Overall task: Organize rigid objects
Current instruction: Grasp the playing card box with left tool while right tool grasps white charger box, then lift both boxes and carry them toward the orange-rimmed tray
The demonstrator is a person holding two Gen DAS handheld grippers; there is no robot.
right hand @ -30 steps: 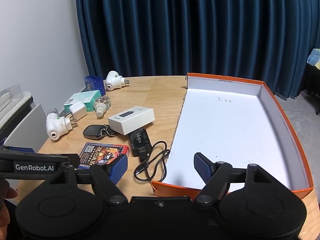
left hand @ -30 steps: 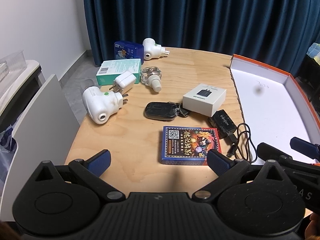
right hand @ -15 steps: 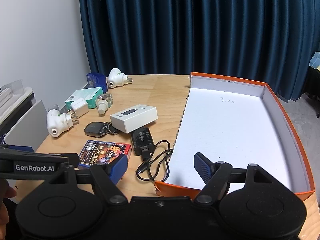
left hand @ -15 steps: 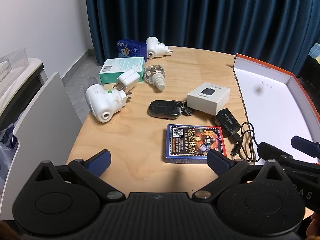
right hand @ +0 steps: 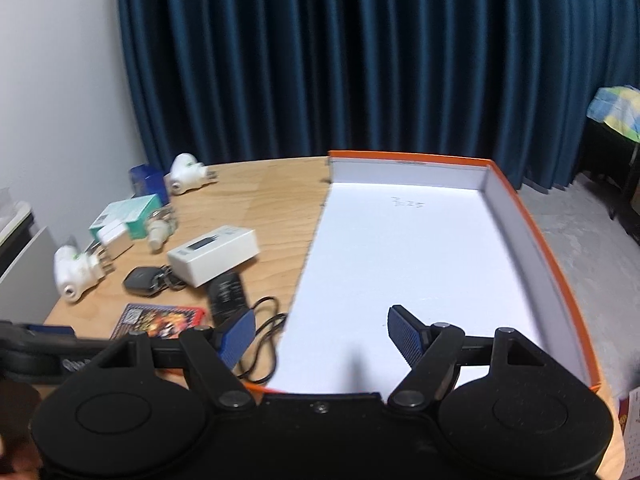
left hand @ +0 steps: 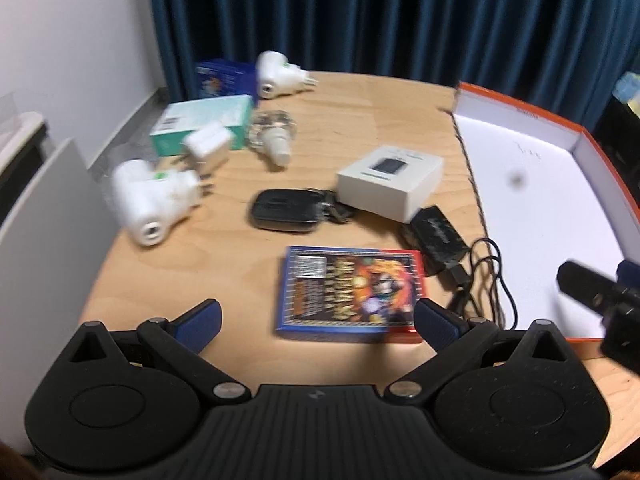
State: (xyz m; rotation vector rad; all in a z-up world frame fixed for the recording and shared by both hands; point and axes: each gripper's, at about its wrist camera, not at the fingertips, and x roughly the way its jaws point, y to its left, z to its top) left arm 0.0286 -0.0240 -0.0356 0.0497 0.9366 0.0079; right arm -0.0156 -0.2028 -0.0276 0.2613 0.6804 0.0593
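A round wooden table (left hand: 360, 120) carries scattered small objects. A colourful card box (left hand: 352, 288) lies flat just ahead of my left gripper (left hand: 316, 320), which is open with nothing between its fingers. Beyond it are a black key fob (left hand: 284, 210), a white box (left hand: 390, 182) and a black adapter with its cable (left hand: 436, 236). My right gripper (right hand: 322, 334) is open and empty over the near end of the orange-rimmed white tray box (right hand: 532, 216), which holds nothing. The card box (right hand: 160, 322) shows at lower left in the right wrist view.
Farther left lie two white plug-in devices (left hand: 154, 200) (left hand: 276, 74), a teal box (left hand: 204, 124), a white charger (left hand: 208, 146), a clear bottle (left hand: 274, 136) and a blue box (left hand: 224, 78). A dark blue curtain (right hand: 320, 60) hangs behind. A grey panel (left hand: 36, 216) stands left of the table.
My left gripper has come down and forward toward the card box, which now looks larger and nearer. The right gripper has shifted slightly over the tray. Both views are blurred by motion.
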